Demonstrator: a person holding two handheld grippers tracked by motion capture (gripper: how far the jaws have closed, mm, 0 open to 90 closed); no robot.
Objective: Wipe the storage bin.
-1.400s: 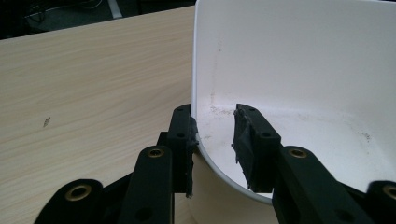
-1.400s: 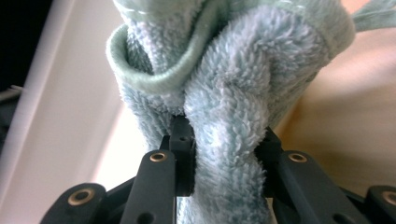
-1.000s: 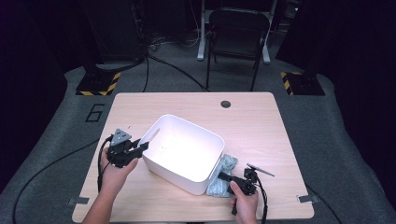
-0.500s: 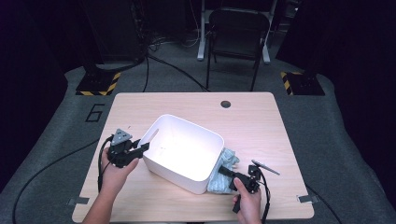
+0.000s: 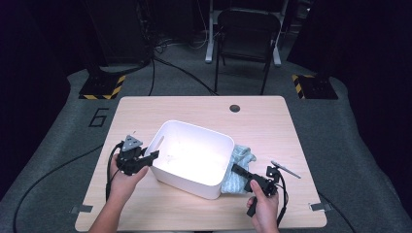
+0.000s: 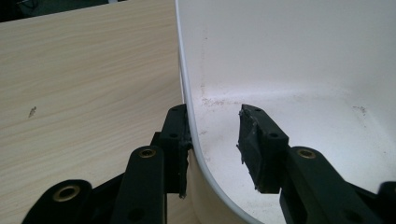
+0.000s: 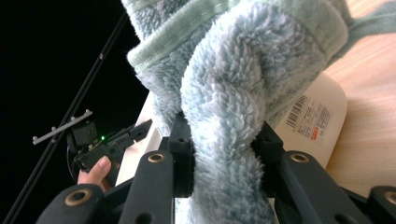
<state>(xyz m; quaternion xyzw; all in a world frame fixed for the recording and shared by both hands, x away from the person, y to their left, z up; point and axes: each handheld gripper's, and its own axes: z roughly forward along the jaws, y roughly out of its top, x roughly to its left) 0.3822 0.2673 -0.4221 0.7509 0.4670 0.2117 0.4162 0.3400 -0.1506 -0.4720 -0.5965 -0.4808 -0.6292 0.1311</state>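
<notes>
A white plastic bin (image 5: 187, 182) stands in the middle of the wooden table (image 5: 272, 121). My left gripper (image 5: 154, 156) straddles the bin's left rim (image 6: 186, 93): one jaw lies against the outer wall, the other hangs inside, clear of the wall. Its jaws have just been opening. My right gripper (image 5: 234, 169) is shut on a fluffy pale blue towel (image 5: 241, 156) at the bin's right side. In the right gripper view the towel (image 7: 233, 70) bulges up between the jaws of my right gripper (image 7: 222, 135), lifted against the bin's labelled wall (image 7: 313, 121).
A round cable hole (image 5: 234, 108) sits near the table's far edge. A dark chair (image 5: 245, 29) stands beyond the table. Cables trail from both grippers toward the near edge. Bare wood lies left of the bin (image 6: 84, 70).
My right gripper has risen a little with the towel, drawing it up beside the bin. My left hand has stayed at the rim.
</notes>
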